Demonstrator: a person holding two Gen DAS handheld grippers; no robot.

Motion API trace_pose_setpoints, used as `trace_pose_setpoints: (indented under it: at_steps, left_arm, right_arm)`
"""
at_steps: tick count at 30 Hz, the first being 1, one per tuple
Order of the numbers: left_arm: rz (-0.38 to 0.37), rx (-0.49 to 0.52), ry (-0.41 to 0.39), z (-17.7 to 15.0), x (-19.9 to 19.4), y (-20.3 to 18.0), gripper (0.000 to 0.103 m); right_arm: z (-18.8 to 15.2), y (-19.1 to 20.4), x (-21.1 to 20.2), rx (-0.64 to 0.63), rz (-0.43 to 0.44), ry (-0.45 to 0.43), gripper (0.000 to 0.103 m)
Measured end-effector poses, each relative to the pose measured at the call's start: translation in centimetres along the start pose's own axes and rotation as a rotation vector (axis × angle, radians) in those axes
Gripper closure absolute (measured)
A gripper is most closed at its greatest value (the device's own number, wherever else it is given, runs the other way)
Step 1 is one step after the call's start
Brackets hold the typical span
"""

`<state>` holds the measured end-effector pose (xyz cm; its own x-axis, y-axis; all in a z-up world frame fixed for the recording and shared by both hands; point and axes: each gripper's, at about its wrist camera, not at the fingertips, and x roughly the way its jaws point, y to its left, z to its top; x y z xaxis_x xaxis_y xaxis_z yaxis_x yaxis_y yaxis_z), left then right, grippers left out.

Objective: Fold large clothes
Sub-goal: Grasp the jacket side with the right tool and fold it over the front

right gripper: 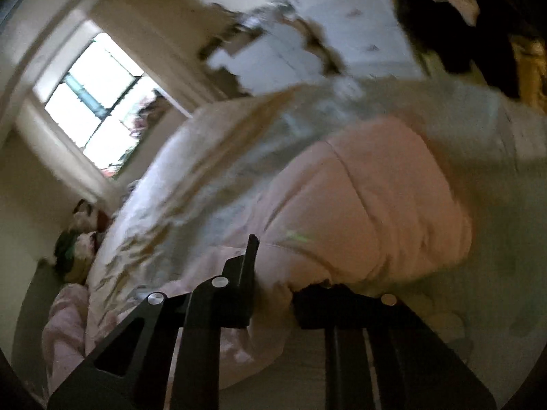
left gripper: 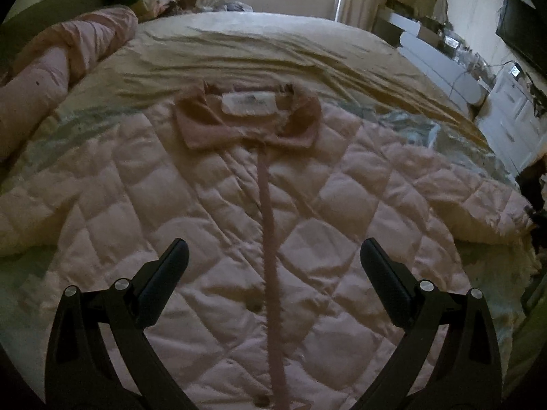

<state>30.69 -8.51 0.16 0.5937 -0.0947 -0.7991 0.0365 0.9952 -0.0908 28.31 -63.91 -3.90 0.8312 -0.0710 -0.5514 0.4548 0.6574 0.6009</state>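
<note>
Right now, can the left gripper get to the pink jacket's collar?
Probably yes. The left gripper is open above the jacket, and nothing lies between it and the collar farther up the bed.

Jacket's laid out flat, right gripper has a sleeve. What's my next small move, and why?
Probably carry the right gripper, shut on the pink sleeve, across the quilted jacket toward its placket. The left gripper hangs open, empty, above the centre.
</note>
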Motion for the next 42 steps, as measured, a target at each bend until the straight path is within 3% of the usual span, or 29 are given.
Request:
trace_pose_setpoints:
  at_steps: [8, 20, 32, 42]
  left_arm:
    - [0.010, -0.032, -0.020, 1.1, -1.8, 2.1, 0.009]
    - [0.019, -0.084, -0.061, 3.3, -4.8, 6.5, 0.009]
    - [-0.023, -0.121, -0.088, 3.6, -7.0, 9.9, 0.009]
    - [-0.003, -0.248, -0.111, 3.0, -6.7, 16.2, 0.009]
  right_arm:
    - [1.1, 8.8, -2.2, -0.213, 0.100, -0.028, 0.088]
    - [-2.6, 23.1, -5.0, -0.507, 0.250, -0.035, 0.089]
    - [-9.7, 34.2, -6.6, -0.692, 0.391, 0.011, 0.089]
    - [-19.5, 41.9, -5.2, -0.909, 0.418, 0.084, 0.089]
